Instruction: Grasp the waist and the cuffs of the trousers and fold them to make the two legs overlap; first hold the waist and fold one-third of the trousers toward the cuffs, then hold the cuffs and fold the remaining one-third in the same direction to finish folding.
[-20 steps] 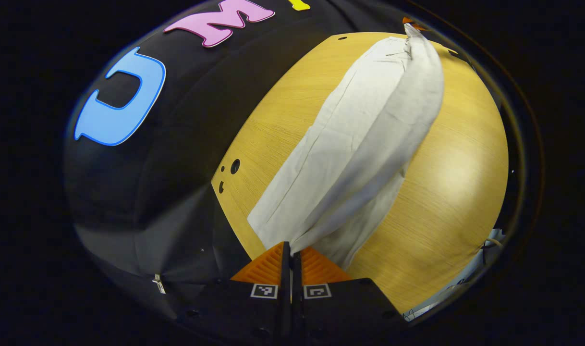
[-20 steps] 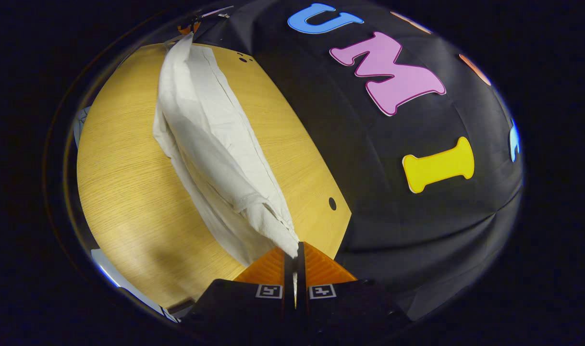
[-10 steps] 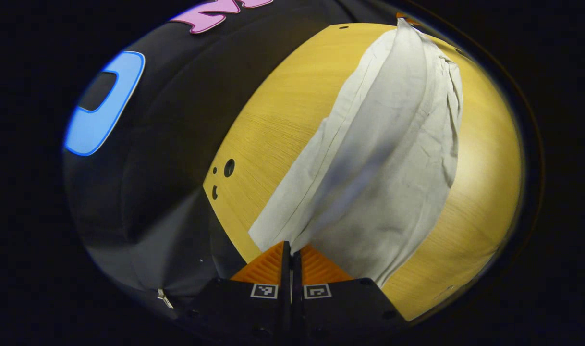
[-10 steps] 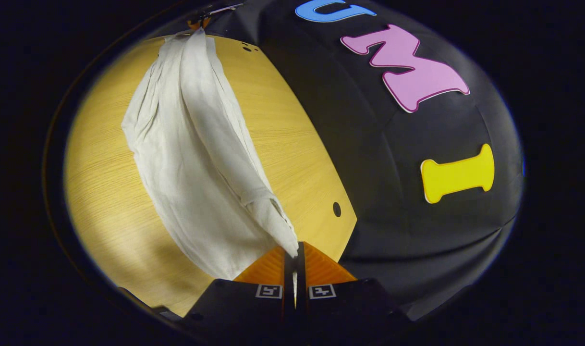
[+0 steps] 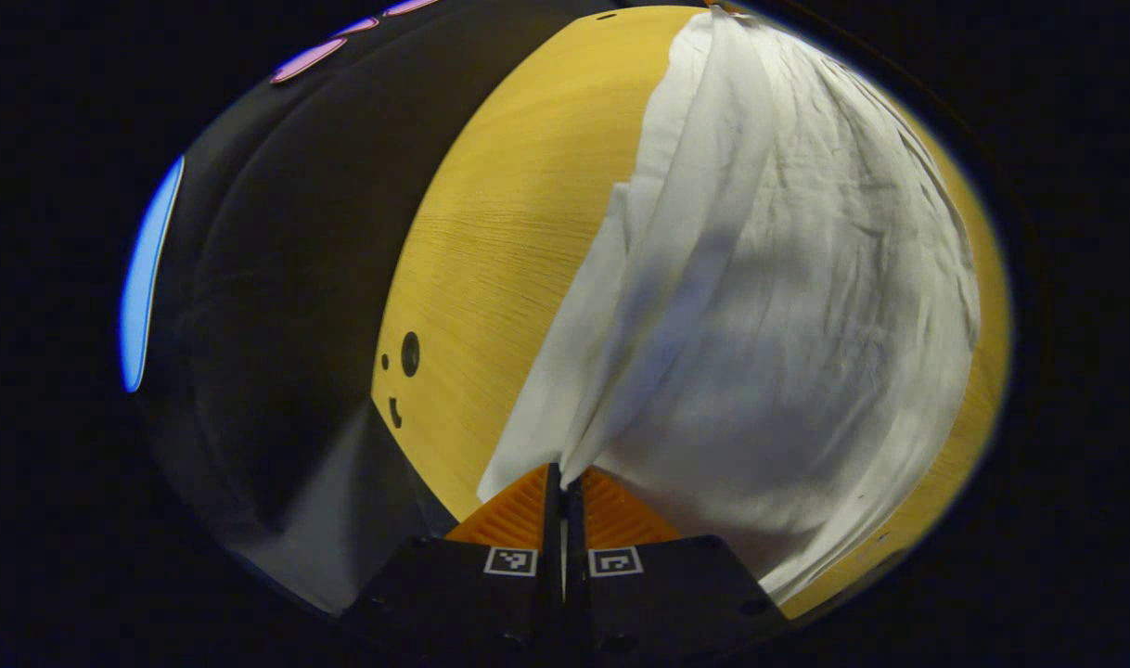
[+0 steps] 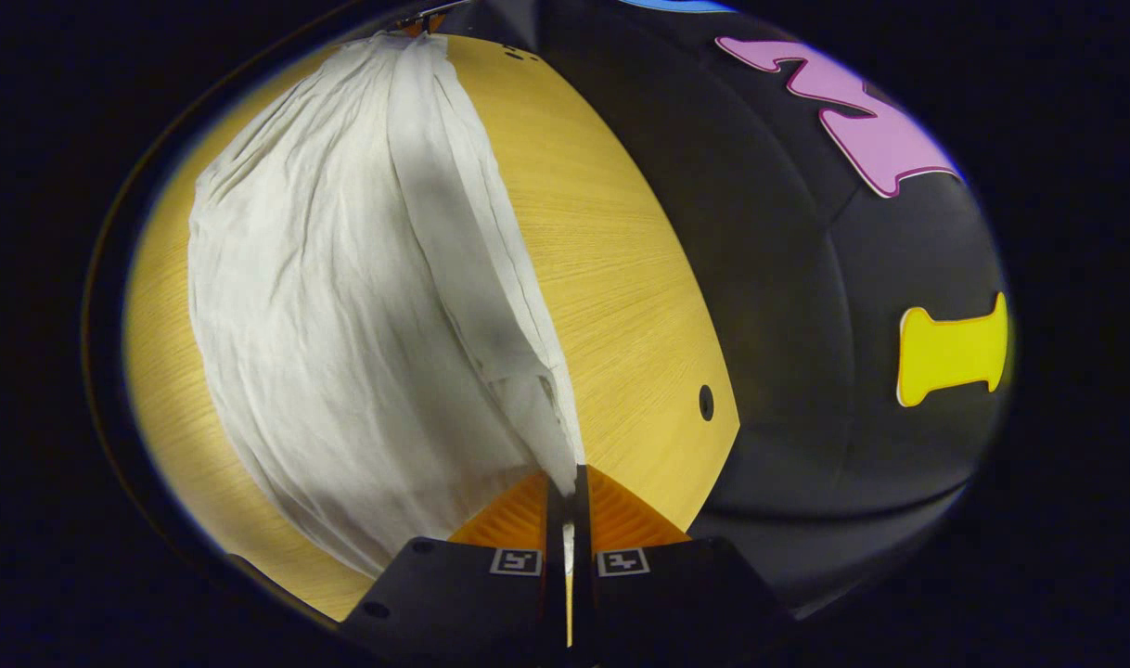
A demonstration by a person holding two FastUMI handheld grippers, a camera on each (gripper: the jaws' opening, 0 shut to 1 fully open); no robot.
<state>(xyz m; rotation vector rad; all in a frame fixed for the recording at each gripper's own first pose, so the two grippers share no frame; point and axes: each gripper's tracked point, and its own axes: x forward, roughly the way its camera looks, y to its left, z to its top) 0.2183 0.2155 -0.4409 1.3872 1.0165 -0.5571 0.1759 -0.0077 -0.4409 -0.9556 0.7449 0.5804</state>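
Your left claw (image 5: 563, 482) and right claw (image 6: 570, 484) each pinch the trousers (image 5: 760, 306), whose length runs toward twelve o'clock over the table (image 5: 500, 232).

left tool (image 5: 562, 478) and right tool (image 6: 570, 481) both clamped tight.

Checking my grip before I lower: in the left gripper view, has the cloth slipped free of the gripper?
No: the left gripper is closed on an edge of the trousers.
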